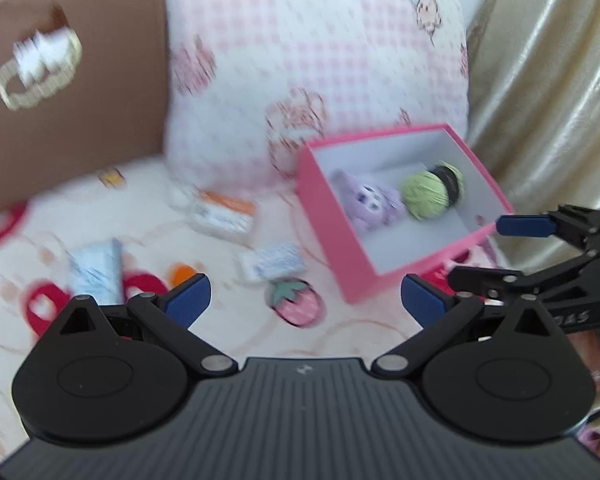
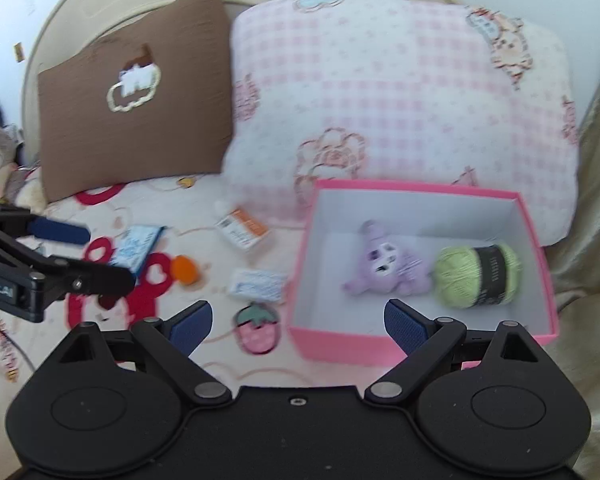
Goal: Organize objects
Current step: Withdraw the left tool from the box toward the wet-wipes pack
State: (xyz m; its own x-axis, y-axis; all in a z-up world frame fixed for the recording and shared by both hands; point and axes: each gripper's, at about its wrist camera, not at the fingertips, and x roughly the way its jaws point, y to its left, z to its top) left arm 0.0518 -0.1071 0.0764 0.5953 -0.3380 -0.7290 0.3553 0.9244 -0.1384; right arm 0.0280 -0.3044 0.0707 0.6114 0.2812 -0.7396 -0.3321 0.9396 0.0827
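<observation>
Both my claws are released and grasp nothing: the left gripper (image 1: 304,300) hangs over the bedspread (image 1: 148,208), the right gripper (image 2: 298,322) over the near-left corner of the pink box (image 2: 340,346). In my right view the box sits at about 2 o'clock, against the checked pillow (image 2: 400,92), holding a purple plush (image 2: 384,260) and, touching it on the right, a green yarn ball (image 2: 478,276). Loose on the bedspread at 10 to 11 o'clock lie a white-orange packet (image 2: 242,230), a blue packet (image 2: 138,246), a small white packet (image 2: 258,284) and an orange piece (image 2: 185,268).
</observation>
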